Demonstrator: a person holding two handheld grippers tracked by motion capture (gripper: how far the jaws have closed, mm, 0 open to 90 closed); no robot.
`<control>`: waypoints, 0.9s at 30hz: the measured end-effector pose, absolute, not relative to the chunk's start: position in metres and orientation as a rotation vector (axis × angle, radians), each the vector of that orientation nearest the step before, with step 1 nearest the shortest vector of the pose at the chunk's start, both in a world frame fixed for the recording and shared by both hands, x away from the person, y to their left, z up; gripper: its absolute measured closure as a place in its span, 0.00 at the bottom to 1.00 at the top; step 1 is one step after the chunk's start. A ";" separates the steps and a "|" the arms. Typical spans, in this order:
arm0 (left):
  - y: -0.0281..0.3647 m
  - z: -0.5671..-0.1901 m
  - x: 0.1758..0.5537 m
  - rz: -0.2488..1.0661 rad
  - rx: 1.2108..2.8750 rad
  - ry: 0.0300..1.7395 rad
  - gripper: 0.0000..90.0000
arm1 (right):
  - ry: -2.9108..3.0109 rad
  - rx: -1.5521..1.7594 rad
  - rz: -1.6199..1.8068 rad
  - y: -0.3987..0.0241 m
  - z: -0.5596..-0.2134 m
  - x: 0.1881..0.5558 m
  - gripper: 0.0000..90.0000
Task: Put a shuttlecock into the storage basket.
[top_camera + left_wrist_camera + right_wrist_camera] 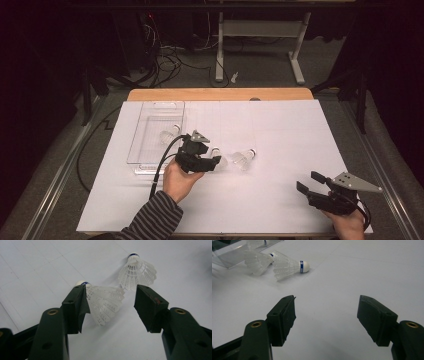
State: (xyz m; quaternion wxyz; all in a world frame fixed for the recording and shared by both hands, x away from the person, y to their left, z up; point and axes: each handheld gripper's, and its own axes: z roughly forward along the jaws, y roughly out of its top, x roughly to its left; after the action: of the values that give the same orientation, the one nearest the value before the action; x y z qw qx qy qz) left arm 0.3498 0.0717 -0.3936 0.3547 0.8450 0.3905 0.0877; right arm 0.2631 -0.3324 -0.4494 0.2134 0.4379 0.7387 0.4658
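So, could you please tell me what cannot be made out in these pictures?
- Nearer shuttlecock, left gripper view: the left tongs hide part of its cork; contact unclear.
- Shuttlecock in the clear tray, high view: too small for detail.
- Tray, right gripper view: cut off by the edge.

I count three shuttlecocks in all. One shuttlecock (169, 134) lies inside the clear tray (145, 142), and there is just the one tray. The second shuttlecock (218, 159) lies on the white sheet just right of the tray, and the third shuttlecock (244, 159) lies a little farther right of the tray, close beside the second. I hold two claws: my left gripper (212, 164) near the tray and my right gripper (310, 182) well away from it.
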 end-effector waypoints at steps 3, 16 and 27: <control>0.070 -0.393 0.351 0.219 2.210 1.016 0.49 | 2.050 1.216 1.294 -0.332 -0.449 0.263 0.35; 0.066 -0.398 0.355 0.196 2.284 1.044 0.48 | 2.050 1.215 1.293 -0.332 -0.449 0.263 0.35; 0.062 -0.400 0.357 0.172 2.318 1.053 0.47 | 2.050 1.216 1.294 -0.332 -0.449 0.263 0.35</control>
State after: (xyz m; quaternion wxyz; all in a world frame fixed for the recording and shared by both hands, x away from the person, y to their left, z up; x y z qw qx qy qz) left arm 0.3575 0.0625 -0.4002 0.2908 0.8690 0.3951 0.0643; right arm 0.2630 -0.3325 -0.4493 0.2134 0.4380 0.7385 0.4661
